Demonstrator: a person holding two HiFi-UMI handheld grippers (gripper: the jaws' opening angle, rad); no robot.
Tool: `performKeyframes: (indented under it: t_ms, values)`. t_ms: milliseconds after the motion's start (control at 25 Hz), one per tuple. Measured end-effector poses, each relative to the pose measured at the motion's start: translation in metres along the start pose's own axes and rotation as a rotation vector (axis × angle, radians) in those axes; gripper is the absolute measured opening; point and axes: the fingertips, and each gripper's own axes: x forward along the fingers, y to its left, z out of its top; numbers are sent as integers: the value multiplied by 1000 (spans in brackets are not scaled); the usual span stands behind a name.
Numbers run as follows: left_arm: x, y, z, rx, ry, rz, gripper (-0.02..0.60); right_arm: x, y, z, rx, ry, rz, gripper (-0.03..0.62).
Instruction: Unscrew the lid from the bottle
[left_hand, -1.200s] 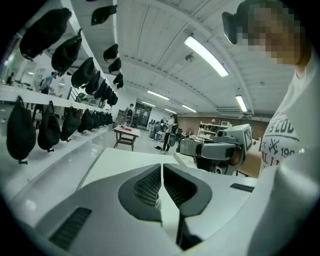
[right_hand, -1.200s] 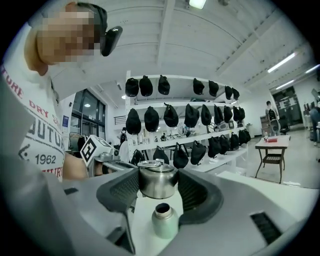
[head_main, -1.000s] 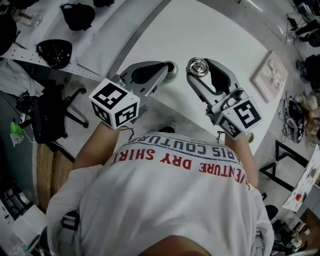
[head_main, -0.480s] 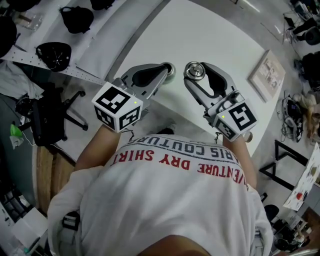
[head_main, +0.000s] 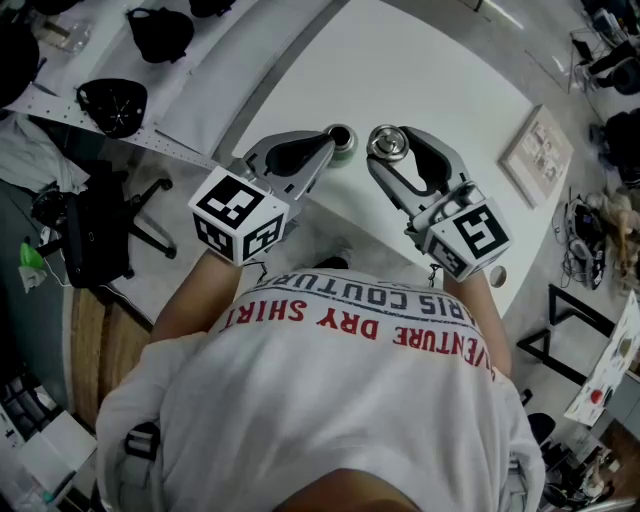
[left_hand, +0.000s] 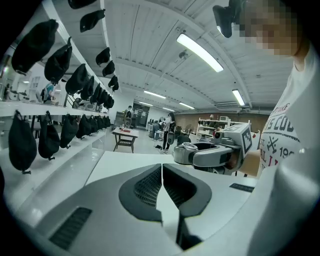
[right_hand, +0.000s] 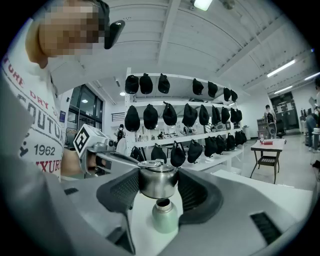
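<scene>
Steel lid (head_main: 387, 141) is pinched between the jaws of the right gripper (head_main: 390, 149) in the head view. It is clear of the pale green bottle (head_main: 343, 141), which stands on the white table (head_main: 430, 70) with its mouth open. By that, the unscrewing looks done, and what may be left is setting the lid down. The left gripper (head_main: 331, 137) lies just beside the bottle; from above it cannot be told whether the two touch. The person's torso hides the near edge of the table.

From the left gripper view, that gripper's jaws are pressed together with nothing between them. The bottle does not show here at all, so it is not held on this side. The right gripper and the lid appear across to the right.

From the right gripper view, the jaws stand wide with their pads (right_hand: 124, 189) against the lid's sides. The lid hangs above the bottle's open neck with a gap between them. The bottle's foot is lost behind the gripper's own body, and the neck threads are too small to make out.
</scene>
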Motion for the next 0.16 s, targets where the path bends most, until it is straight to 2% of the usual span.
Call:
performKeyframes:
  t_ms: [160]
  values:
    - [0, 4, -1, 2, 0, 3, 32, 4, -1, -5, -18, 24, 1, 247]
